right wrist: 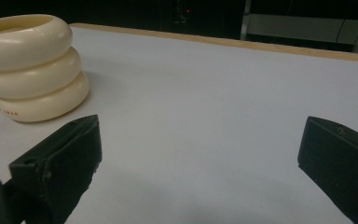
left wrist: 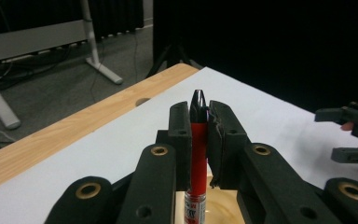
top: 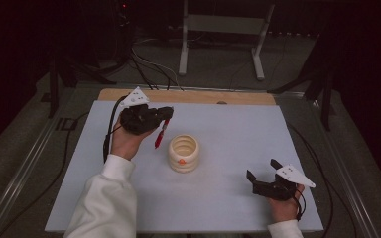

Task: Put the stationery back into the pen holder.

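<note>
the pen (top: pixel 160 134) is red with a black tip and a clear band with print near its lower end. it hangs almost upright in the left gripper (top: pixel 164 115), whose jaws are clamped on its barrel, raised over the table (top: pixel 238 129) just left of the holder (top: pixel 183 153). in the left gripper view the pen (left wrist: pixel 198 154) stands between the closed jaws with its black tip above them.

the holder is a cream pot made of three stacked rings, open at the top, with a small orange mark on its front. it stands near the middle of the pale blue table, with bare surface all around it and a wooden strip (top: pixel 188 96) along the far edge.

the right gripper (top: pixel 264 173) sits low near the front right corner, well apart from the holder, its jaws spread wide with nothing between them. beyond the table are a white metal frame (top: pixel 223 29) and cables (top: pixel 151 69) on the floor.
</note>
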`<state>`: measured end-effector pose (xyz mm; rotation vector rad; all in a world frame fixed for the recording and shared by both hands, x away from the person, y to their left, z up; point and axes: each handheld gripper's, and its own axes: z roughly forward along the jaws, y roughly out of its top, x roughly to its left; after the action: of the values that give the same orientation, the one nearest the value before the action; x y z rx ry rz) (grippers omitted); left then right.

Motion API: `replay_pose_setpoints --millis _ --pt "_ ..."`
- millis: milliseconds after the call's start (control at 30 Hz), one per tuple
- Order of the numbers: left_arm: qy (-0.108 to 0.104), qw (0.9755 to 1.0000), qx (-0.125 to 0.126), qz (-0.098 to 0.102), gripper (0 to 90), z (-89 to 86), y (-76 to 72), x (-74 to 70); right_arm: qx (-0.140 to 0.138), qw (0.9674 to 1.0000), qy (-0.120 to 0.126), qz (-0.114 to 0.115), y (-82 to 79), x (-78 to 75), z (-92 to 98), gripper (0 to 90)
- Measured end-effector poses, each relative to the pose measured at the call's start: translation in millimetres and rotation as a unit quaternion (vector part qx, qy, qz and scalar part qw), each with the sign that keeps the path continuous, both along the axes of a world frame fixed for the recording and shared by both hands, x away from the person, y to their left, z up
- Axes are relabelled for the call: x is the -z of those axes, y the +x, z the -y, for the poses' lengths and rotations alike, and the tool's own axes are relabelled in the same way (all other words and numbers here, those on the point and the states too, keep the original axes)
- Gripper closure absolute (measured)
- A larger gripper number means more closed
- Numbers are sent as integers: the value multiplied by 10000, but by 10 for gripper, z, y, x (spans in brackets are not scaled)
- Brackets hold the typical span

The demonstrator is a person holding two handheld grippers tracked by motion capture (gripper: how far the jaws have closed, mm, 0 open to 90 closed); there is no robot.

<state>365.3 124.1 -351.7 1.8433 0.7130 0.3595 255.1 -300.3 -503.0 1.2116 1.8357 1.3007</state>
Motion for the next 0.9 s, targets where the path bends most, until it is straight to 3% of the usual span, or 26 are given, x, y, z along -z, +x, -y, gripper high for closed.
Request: replay_pose_setpoints --millis 533,900 --pt "-189 9997 152 45 811 230 35 -50 -9 10000 -3 -8 5 2 1 0" --pt "-315 9993 201 48 811 346 65 0 -4 10000 -3 -4 3 0 3 0"
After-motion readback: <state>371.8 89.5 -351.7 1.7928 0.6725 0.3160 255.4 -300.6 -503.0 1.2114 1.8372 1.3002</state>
